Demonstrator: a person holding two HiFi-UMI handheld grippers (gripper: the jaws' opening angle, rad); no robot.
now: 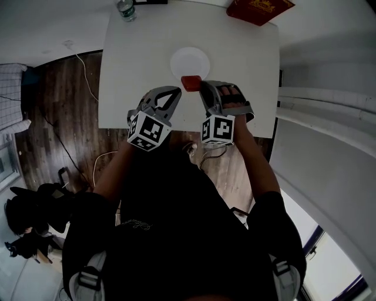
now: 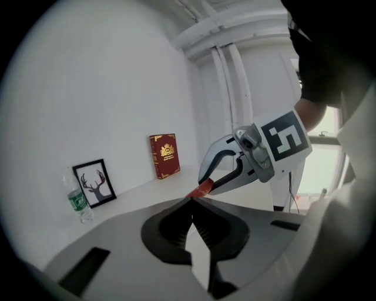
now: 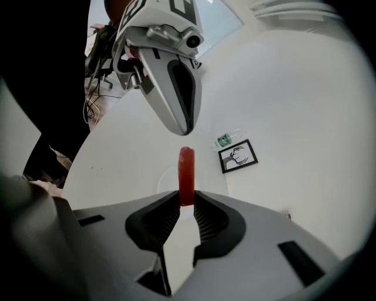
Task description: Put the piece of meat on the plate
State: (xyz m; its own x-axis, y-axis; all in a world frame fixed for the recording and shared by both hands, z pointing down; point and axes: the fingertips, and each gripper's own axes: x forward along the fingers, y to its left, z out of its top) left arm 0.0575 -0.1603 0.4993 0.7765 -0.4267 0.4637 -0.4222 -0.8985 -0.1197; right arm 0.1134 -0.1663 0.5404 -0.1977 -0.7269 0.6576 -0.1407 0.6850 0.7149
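Gripping the piece of meat between its ribbed pads, the right gripper has its jaws clenched on the lower end of the red slab, which stands up on edge out of them. In the head view the meat sits at the near rim of the plate, a round white one lying toward the middle of the white tabletop, a little nearer its far edge. Whether the meat touches the plate cannot be told from these views. The left gripper is just beside the right one, on the side toward the tabletop's left edge, with its tip close to the meat but apart from it. In the left gripper view its jaws are pressed together with nothing between them, and past their tips the right gripper shows with the red strip caught in its tips. Both grippers are over the near half of the tabletop and point toward its far edge, the person's hands around them and the marker cubes facing up. A water bottle stands at the far left corner, with a framed antler picture just beside it against the wall. A red book lies at the far right corner, partly over the edge.
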